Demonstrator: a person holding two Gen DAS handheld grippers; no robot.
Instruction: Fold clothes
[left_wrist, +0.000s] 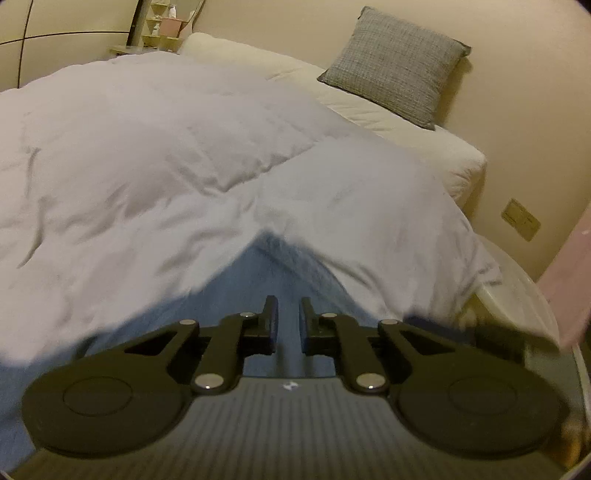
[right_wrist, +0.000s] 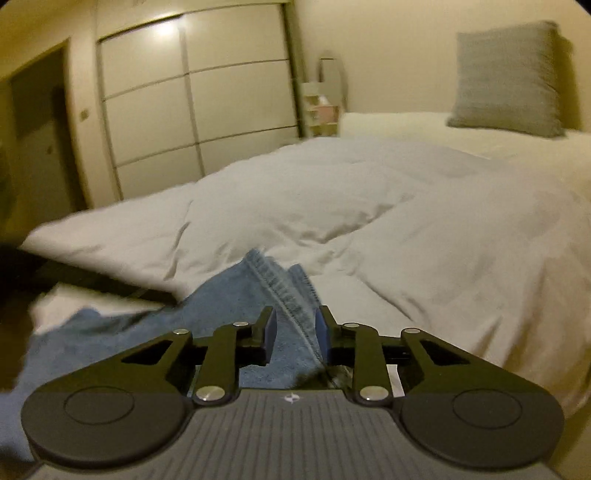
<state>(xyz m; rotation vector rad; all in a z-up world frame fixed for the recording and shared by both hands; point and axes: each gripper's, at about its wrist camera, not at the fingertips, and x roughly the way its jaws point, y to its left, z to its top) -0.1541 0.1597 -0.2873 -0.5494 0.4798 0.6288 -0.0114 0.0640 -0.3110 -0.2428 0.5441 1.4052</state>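
Across the white duvet (left_wrist: 166, 147) of a bed, blue jeans (left_wrist: 273, 273) lie at the near edge, and both tongs sit right at them.

On the left, the left tongs (left_wrist: 289, 325) hover low over a smooth stretch of denim. Their jaws stand a narrow gap apart, and bare cloth shows through the gap; whether any fold is caught between them cannot be told. From these tongs the denim tapers to a point straight ahead, toward the far side of the bed.

On the right, the right tongs (right_wrist: 295, 334) are pinching the jeans (right_wrist: 280, 288): a stitched seam runs up between the jaws and a bunch of cloth stands above them. More denim spreads away to the near left, blurred.

So the garment's long axis seems to run sideways along the near edge, with each tong at one part of it. Judged from this, the right tongs have the surer hold, and any fold turns on both carrying the cloth the same way, over the duvet toward the grey pillow (left_wrist: 395, 62) at the far right.
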